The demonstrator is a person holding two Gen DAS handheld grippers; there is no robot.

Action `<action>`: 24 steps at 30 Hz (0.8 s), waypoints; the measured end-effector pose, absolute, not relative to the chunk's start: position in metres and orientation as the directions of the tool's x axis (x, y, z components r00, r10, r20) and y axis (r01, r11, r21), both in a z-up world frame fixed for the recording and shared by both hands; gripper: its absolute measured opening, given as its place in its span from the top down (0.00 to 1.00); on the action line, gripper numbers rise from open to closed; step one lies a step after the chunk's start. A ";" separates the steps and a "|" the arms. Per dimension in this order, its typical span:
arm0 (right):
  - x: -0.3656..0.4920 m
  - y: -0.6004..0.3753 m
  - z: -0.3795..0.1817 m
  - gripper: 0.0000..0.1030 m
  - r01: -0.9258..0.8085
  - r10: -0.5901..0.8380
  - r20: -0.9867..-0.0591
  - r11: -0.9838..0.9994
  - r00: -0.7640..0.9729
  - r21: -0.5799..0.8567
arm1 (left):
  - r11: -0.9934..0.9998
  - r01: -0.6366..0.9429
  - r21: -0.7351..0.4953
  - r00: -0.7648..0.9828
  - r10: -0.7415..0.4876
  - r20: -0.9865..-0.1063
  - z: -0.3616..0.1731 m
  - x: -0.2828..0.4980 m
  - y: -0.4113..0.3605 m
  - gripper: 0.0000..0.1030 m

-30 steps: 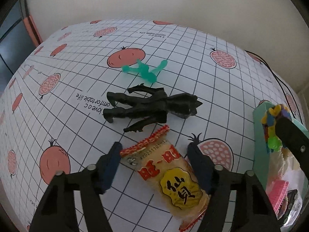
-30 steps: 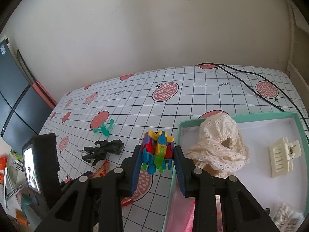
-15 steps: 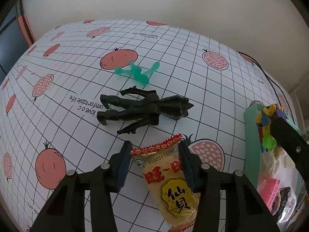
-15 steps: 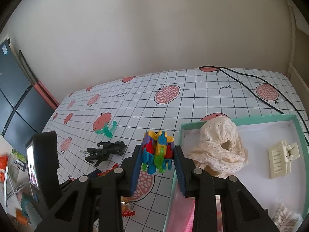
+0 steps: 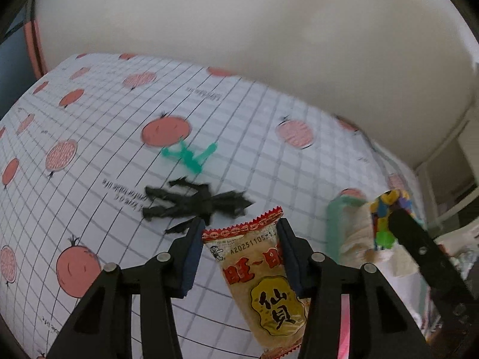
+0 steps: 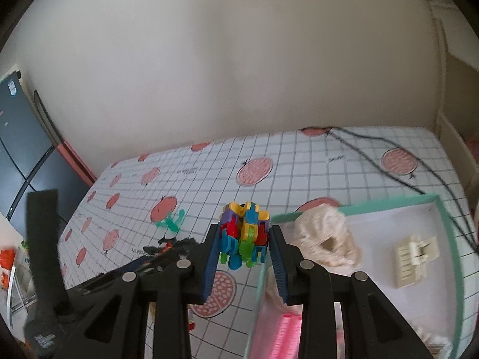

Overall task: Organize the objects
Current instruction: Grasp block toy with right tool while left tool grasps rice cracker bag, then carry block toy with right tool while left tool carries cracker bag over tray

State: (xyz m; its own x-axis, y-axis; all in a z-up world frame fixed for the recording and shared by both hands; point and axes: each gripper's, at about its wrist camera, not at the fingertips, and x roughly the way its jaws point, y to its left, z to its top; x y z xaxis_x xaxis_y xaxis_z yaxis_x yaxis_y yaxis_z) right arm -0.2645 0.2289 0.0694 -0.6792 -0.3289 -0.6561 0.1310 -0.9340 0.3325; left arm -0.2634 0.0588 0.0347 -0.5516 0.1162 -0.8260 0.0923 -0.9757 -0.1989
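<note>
A: What is each claw carrying?

B: The left gripper is pinching a snack packet by its sides, jaws closed snugly on the wrapper. The right gripper is clamping a multicoloured block toy, pads pressed against both faces. Both loads are riding clear of the tablecloth.

A: And where is everything relative to the teal tray?

B: The block toy is hanging just over the tray's left rim, beside the lace cloth lying inside. A cream hair clip is sitting further in, towards the tray's right wall. The snack packet is hanging outside the tray, left of it. Further left, the black figure and the green figure are lying on the cloth.

A: How should the drop go?

B: I'd judge the right claw is heading for the bare floor between lace and clip. It should be clearing the rim fully, lowering close to the floor, then opening, so the toy isn't bouncing out. The left should be waiting its turn, keeping light pressure so the packet's contents aren't getting crushed.
</note>
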 end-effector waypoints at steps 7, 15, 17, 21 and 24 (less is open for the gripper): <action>-0.256 0.260 0.078 0.66 0.084 -0.275 -0.658 -0.948 -0.701 0.307 | -0.966 -0.001 -0.260 -0.607 0.207 -0.767 0.066 -0.255 0.080 0.51; -0.247 0.290 0.076 0.66 0.032 -0.216 -0.676 -0.961 -0.704 0.273 | -0.953 -0.063 -0.296 -0.624 0.269 -0.733 0.080 -0.248 0.114 0.51; -0.244 0.297 0.075 0.66 0.020 -0.200 -0.684 -0.965 -0.702 0.262 | -0.951 -0.080 -0.298 -0.622 0.281 -0.731 0.080 -0.246 0.123 0.51; -0.239 0.311 0.070 0.66 -0.003 -0.176 -0.698 -0.969 -0.694 0.247 | -0.949 -0.120 -0.291 -0.611 0.302 -0.732 0.079 -0.243 0.146 0.51; -0.236 0.323 0.069 0.66 -0.019 -0.160 -0.707 -0.971 -0.689 0.237 | -0.945 -0.153 -0.288 -0.603 0.320 -0.731 0.077 -0.241 0.161 0.51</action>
State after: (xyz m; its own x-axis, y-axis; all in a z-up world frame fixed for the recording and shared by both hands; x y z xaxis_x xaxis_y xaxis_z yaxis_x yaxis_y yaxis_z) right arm -0.2361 0.3234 0.0685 -0.6886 -0.1597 -0.7073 -0.0185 -0.9712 0.2374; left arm -0.2411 0.1614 0.0769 -0.6031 0.3201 -0.7306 -0.1533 -0.9454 -0.2876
